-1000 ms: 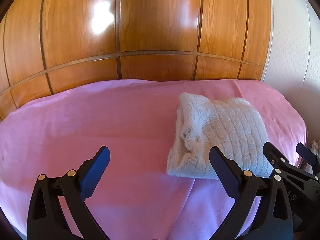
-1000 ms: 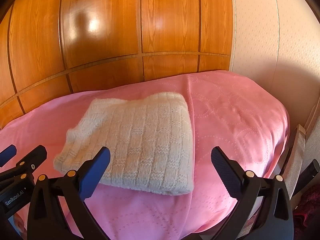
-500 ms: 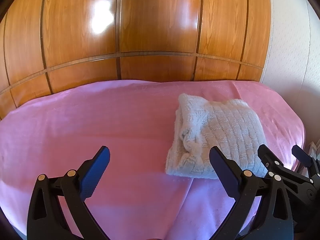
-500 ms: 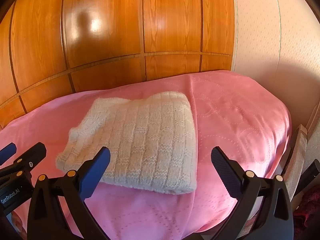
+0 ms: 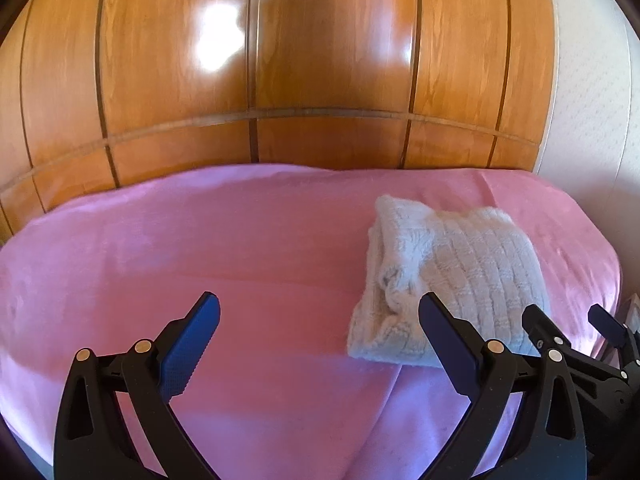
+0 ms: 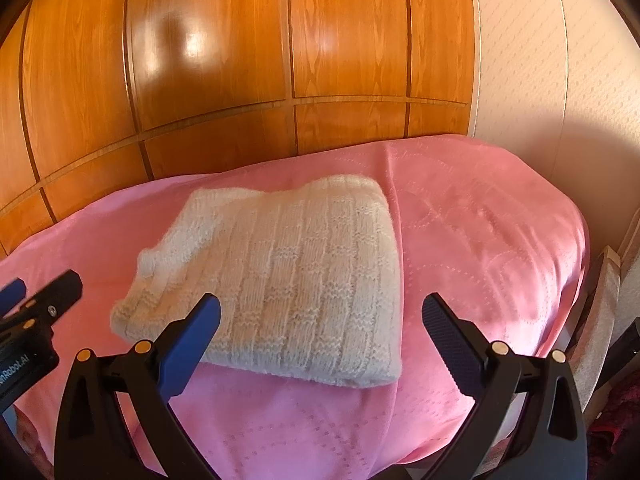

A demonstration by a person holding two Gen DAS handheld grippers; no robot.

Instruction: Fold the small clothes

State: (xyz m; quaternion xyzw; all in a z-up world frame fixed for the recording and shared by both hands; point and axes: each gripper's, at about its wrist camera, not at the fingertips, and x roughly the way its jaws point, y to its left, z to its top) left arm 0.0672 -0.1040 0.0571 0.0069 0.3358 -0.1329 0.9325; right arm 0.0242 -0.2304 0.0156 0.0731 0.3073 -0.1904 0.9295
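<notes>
On pink bedspread (image 6: 480, 240): one folded knit (image 6: 288, 280); two tongs parted.

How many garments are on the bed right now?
1. A white knit garment, folded, lies on the pink bedspread ahead of the open right gripper and off to the right of the open left gripper. Nothing shows what might lie beyond the frames.

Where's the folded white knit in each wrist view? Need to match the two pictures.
Left wrist: folded white knit sits right of centre on the pink bedspread, partly behind the left tongs' right finger.
Right wrist: folded white knit sits centre-left, behind the right tongs' left finger.
Shared landmark: wooden headboard behind the bed, meeting the pale wall on the right.
</notes>
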